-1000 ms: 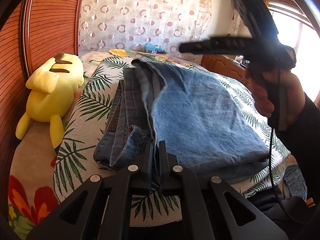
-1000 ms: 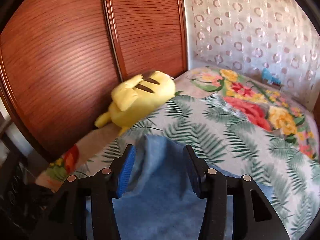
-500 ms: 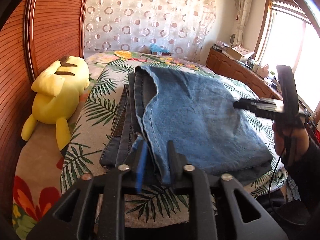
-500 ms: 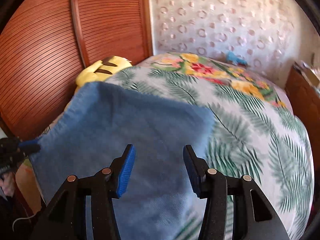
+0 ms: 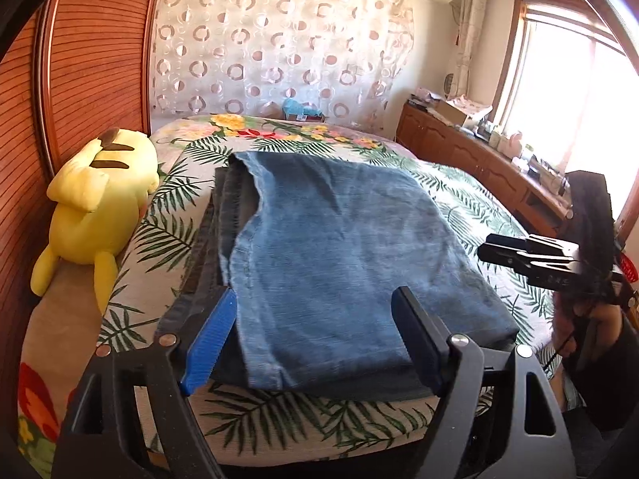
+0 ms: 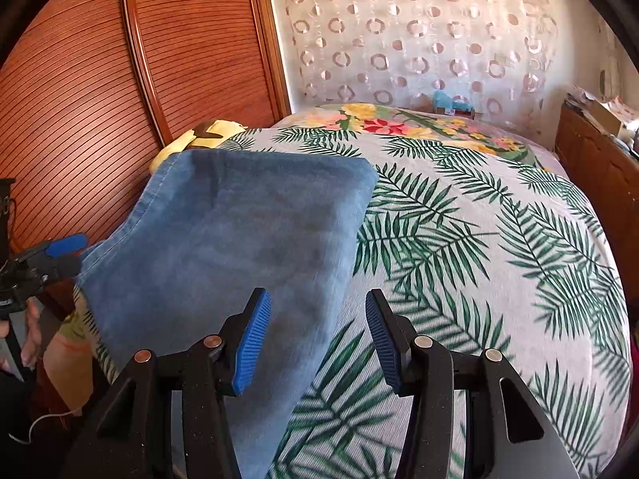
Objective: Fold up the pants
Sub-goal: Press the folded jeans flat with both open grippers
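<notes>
The blue denim pants [image 5: 343, 251] lie folded in a flat stack on the leaf-print bed [image 5: 167, 235]; they also show in the right wrist view [image 6: 239, 247]. My left gripper [image 5: 315, 339] is open and empty, its fingers straddling the near edge of the stack. My right gripper [image 6: 317, 339] is open and empty over the stack's near right corner. It also shows in the left wrist view [image 5: 519, 255] at the right side of the pants. The left gripper shows at the left edge of the right wrist view [image 6: 52, 255].
A yellow plush toy [image 5: 96, 203] lies at the bed's left edge against the wooden slatted wardrobe [image 5: 80, 60]. A wooden cabinet [image 5: 479, 159] with clutter stands along the right under the window. A patterned curtain [image 5: 279, 40] hangs behind the bed.
My left gripper was shut on the pants' near edge and has opened, letting the fabric drop flat. My right gripper, open throughout, has come down from above to the stack's right side.
</notes>
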The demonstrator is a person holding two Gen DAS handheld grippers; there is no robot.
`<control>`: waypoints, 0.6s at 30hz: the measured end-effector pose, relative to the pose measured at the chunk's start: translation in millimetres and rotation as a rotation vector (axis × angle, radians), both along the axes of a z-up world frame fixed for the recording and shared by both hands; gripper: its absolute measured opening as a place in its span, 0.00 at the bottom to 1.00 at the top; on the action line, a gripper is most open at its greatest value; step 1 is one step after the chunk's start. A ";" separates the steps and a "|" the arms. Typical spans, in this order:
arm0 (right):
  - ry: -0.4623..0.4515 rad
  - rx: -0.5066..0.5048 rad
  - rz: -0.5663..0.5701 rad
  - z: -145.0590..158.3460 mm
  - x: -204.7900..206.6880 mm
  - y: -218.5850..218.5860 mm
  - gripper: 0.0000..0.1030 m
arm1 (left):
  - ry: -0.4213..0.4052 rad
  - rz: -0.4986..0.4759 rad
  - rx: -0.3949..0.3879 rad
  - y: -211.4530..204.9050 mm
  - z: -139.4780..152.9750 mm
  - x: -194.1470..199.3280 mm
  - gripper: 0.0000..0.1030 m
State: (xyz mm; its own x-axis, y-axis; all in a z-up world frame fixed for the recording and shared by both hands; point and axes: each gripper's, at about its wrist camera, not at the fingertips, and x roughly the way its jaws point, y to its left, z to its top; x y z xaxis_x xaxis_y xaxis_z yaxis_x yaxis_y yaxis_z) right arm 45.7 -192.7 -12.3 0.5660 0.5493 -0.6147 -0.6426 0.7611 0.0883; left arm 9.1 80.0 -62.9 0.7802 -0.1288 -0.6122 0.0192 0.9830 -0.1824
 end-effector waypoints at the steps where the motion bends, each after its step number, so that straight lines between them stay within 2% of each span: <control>1: 0.001 0.004 0.002 -0.4 -4.8 -4.1 0.50 | 0.006 -0.004 0.010 -4.4 -1.1 1.4 0.78; 8: 0.027 -0.003 0.013 -7.6 -25.5 -15.0 0.50 | 0.023 -0.038 0.025 -22.7 -6.3 4.0 0.78; 18: 0.073 -0.027 0.003 -15.9 -23.5 -9.5 0.50 | 0.062 -0.053 0.048 -33.6 -22.0 8.5 0.78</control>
State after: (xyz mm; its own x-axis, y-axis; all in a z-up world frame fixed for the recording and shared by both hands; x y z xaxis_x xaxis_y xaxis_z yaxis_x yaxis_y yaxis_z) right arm 22.2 -202.2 -28.2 0.5180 0.5332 -0.6689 -0.6372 0.7622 0.1141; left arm 17.6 46.4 -84.8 0.7333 -0.1383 -0.6657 0.0613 0.9885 -0.1379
